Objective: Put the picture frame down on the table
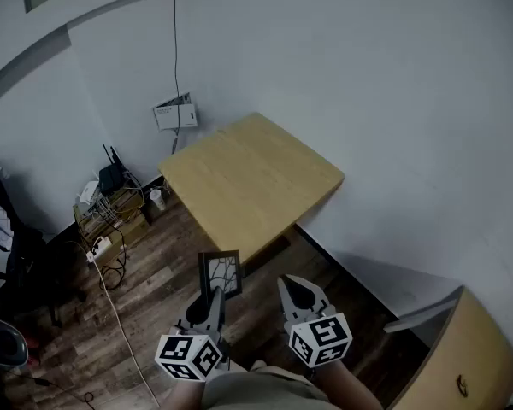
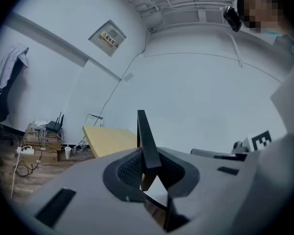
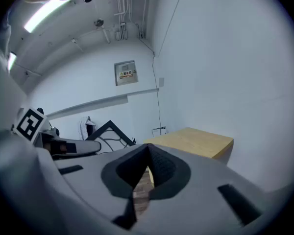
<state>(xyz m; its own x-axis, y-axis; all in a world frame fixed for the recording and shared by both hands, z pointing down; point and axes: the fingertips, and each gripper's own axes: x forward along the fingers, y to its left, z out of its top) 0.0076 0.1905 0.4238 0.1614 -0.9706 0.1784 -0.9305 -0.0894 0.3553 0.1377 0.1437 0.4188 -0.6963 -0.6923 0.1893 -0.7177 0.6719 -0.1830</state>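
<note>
Black-edged, one picture frame (image 1: 221, 273) stands upright, clamped in the left gripper (image 1: 213, 297) fingers, over the wood floor (image 1: 154, 306) just near of the single pale bench (image 1: 248, 178). Right gripper (image 1: 292, 290) fingers sit together, empty. The wall sign (image 3: 125, 73) has print too small to read.

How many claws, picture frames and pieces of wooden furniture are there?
Claws: 2, left claw and right claw
Picture frames: 1, the picture frame in the left claw
Wooden furniture: 2, table and cabinet
Total: 5

wall sign (image 2: 108, 37) print illegible
</note>
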